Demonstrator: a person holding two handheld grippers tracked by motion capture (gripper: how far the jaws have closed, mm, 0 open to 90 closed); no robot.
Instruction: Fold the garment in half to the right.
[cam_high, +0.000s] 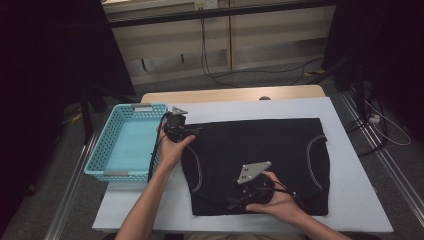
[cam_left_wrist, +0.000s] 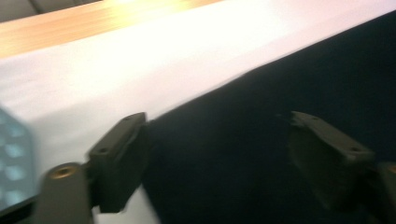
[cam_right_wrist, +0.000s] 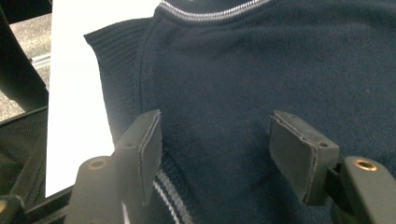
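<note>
White table top (cam_high: 350, 200), centre frame: dark garment (cam_high: 260, 150) lies flat, long axis left-right; I see my left gripper (cam_high: 176, 122) gaping empty at its upper-left corner, right gripper (cam_high: 252, 187) gaping empty over the lower edge, basket (cam_high: 107, 145) left.

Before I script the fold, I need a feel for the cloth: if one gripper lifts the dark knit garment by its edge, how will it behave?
The dark knit garment lies flat and limp on the white table cover, so it will probably drape and sag, not hold shape. Its fuzzy knit surface should grip the pads rather than slip. Spread wide, it likely drags when pulled by one corner.
</note>
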